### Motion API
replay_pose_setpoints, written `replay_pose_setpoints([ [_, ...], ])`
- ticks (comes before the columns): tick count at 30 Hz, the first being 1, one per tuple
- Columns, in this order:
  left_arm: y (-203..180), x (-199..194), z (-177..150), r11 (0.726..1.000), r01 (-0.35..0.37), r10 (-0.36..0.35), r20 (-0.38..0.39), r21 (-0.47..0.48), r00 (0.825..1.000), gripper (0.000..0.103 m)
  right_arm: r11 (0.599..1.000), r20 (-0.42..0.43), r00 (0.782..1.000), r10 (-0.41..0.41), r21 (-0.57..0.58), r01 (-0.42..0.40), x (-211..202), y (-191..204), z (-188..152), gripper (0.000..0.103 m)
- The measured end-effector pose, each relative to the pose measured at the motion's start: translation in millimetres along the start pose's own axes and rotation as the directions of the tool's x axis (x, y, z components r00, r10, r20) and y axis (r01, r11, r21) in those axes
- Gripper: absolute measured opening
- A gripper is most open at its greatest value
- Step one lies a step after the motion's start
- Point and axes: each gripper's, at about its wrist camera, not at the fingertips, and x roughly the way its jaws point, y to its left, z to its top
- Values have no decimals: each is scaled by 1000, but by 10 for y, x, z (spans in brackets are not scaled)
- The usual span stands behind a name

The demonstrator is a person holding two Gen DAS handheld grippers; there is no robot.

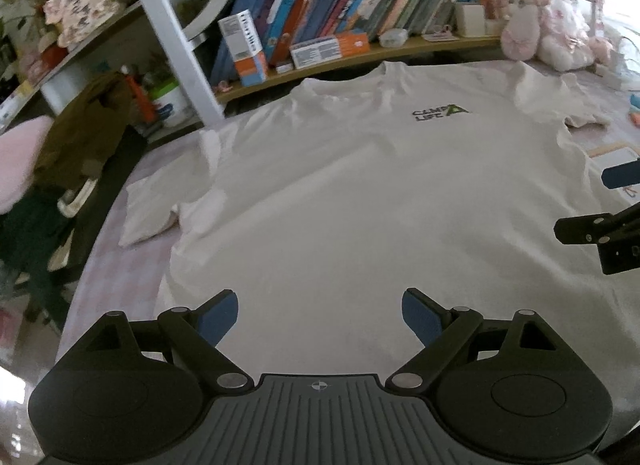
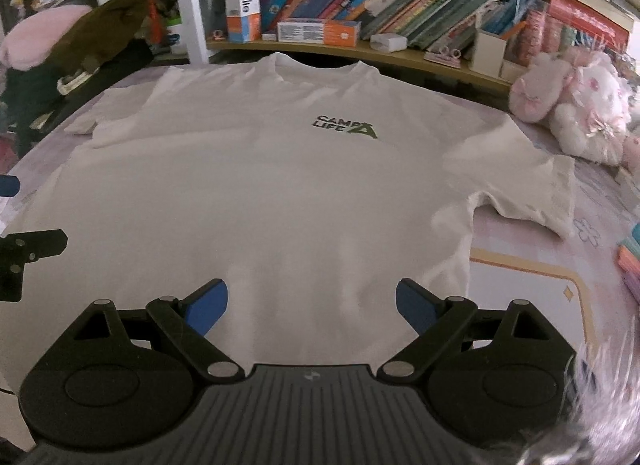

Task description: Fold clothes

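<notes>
- Nearest the lens in each wrist view, both tools are seen with jaws spread wide and nothing between the blue pads: the left gripper [image 1: 320, 315] and the right gripper [image 2: 311, 307] are held side by side over the near hem, and each shows at the edge of the other's view.
- Under them, the white T-shirt [image 2: 280, 193] is laid flat and face up on the pink patterned bed cover [image 2: 532, 289], hem toward the near edge and collar toward the far edge.
- No fold is seen in the body; both short sleeves are spread out, the left sleeve [image 1: 156, 209] slightly rumpled by the left edge, the right sleeve [image 2: 532, 189] lying smoother.
- Toward the chest, a small dark "CAMP LIFE" print [image 2: 346, 126] is visible, which serves as a mark for judging symmetry.
- As the shirt lies, a flat spread is judged the likeliest stage, with folding still open; whichever fold is taken, it would be done well if only the cloth is pinched and not the cover beneath, both sides are gripped at matching points, and the fabric is lifted evenly so that no crease is dragged in.
- The rumpled left sleeve would be better smoothed before it is folded under.
- Beyond the collar [image 2: 316, 63], a bookshelf [image 2: 360, 53] of leaning books is set along the far edge, and pink plush toys [image 2: 576, 109] are piled at the far right corner, near the right sleeve.
</notes>
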Motion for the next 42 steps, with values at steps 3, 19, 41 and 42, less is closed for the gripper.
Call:
replay_pose_setpoints([
  [3, 92, 54, 8, 1000, 28, -28, 11, 8, 1000, 92, 999, 5, 999, -41, 13, 41, -24, 70, 8, 92],
  [19, 1146, 509, -25, 996, 81, -80, 24, -47, 997, 92, 967, -35, 976, -217, 126, 220, -7, 605, 0, 95],
  [41, 2449, 1344, 100, 906, 79, -53, 75, -417, 996, 88, 942, -61, 948, -312, 109, 317, 64, 1214, 63, 98],
  [42, 2508, 1382, 91, 887, 81, -53, 74, -455, 996, 86, 943, -62, 948, -312, 105, 317, 67, 1226, 67, 98],
])
